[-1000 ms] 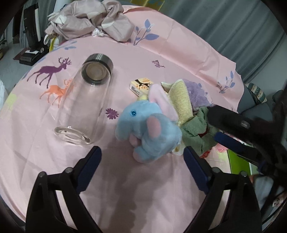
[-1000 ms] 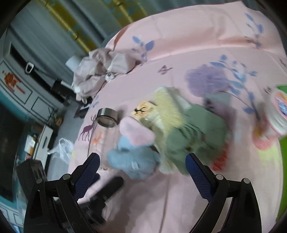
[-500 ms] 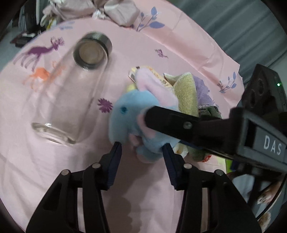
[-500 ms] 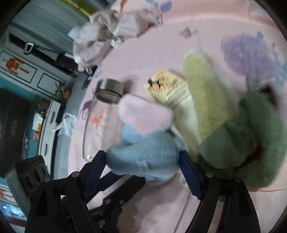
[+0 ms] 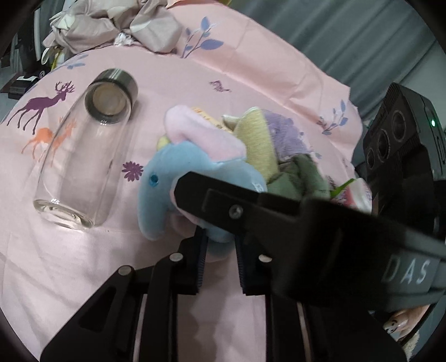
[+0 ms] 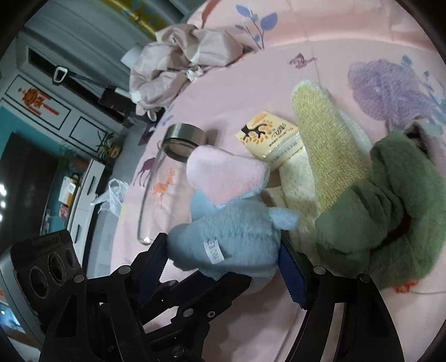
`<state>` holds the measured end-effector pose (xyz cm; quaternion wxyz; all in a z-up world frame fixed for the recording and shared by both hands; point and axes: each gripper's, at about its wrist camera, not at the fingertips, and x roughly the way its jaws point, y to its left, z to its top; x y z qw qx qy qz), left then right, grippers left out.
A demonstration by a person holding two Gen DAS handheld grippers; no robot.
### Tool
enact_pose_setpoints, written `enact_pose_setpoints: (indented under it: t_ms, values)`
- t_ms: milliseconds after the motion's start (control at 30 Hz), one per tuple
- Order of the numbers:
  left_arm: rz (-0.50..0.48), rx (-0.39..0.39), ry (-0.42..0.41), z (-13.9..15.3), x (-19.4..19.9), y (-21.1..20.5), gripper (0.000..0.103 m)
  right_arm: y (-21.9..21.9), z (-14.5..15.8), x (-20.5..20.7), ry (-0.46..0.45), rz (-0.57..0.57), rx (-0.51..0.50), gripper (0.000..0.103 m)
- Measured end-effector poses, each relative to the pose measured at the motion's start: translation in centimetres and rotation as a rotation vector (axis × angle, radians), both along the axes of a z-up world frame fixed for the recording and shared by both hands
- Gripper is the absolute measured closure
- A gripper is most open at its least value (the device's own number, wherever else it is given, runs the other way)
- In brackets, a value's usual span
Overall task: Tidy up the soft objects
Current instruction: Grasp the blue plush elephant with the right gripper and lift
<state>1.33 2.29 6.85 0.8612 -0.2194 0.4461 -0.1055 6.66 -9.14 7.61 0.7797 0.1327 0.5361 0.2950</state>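
Nearest the left wrist camera, the left hand-held gripper (image 5: 219,252) had its two fingers drawn narrow and clamped on the lower part of the blue plush elephant (image 5: 178,167). Across that same view, a black finger of the right hand-held gripper (image 6: 223,263) lay over the elephant's body. In the right wrist view, the right hand-held gripper's blue pads (image 6: 292,274) pressed against both flanks of the elephant (image 6: 231,231), so the toy was gripped by both tools at once. The elephant sat on the pink printed cloth (image 5: 55,264) covering the counter, its pink ear (image 6: 223,172) raised.

Just right of the elephant and touching it lay a green plush piece (image 6: 390,211), with a yellow knitted item (image 6: 320,144) and a cream towel-like piece (image 6: 298,189) packed between them. A small printed packet (image 6: 270,139) lay just beyond the ear. A purple fluffy item (image 6: 390,89) sat farther right.

Left of the elephant, apart from it, a clear glass bottle (image 5: 80,161) lay on its side, its metal cap (image 5: 111,96) pointing to the far side.

At the far edge of the counter, a crumpled heap of pale mauve fabric (image 5: 111,25) rested.
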Motion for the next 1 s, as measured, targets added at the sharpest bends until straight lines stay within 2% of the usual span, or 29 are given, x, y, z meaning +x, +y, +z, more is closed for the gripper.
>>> enact_pose_setpoints:
  t_ms: [267, 600, 700, 867, 1000]
  values:
    - [-0.088, 0.001, -0.114, 2.9, -3.3, -1.5, 0.086, -1.6, 3.4, -3.8, -0.115, -0.038, 0.028, 0.026]
    - [-0.212, 0.025, -0.216, 6.8, -5.3, -6.1, 0.086, -4.8, 7.5, -8.1, -0.285, -0.110, -0.018, 0.026]
    - [-0.224, 0.054, -0.246, 7.9, -5.4, -7.8, 0.086, -6.6, 8.6, -8.4, -0.314, -0.138, -0.009, 0.026]
    - [-0.287, 0.042, -0.288, 8.0, -5.1, -10.8, 0.086, -10.1, 9.1, -9.0, -0.350, -0.203, 0.013, 0.026]
    - [-0.322, 0.060, -0.277, 7.6, -4.5, -11.7, 0.086, -12.2, 8.2, -9.0, -0.305, -0.216, 0.030, 0.026]
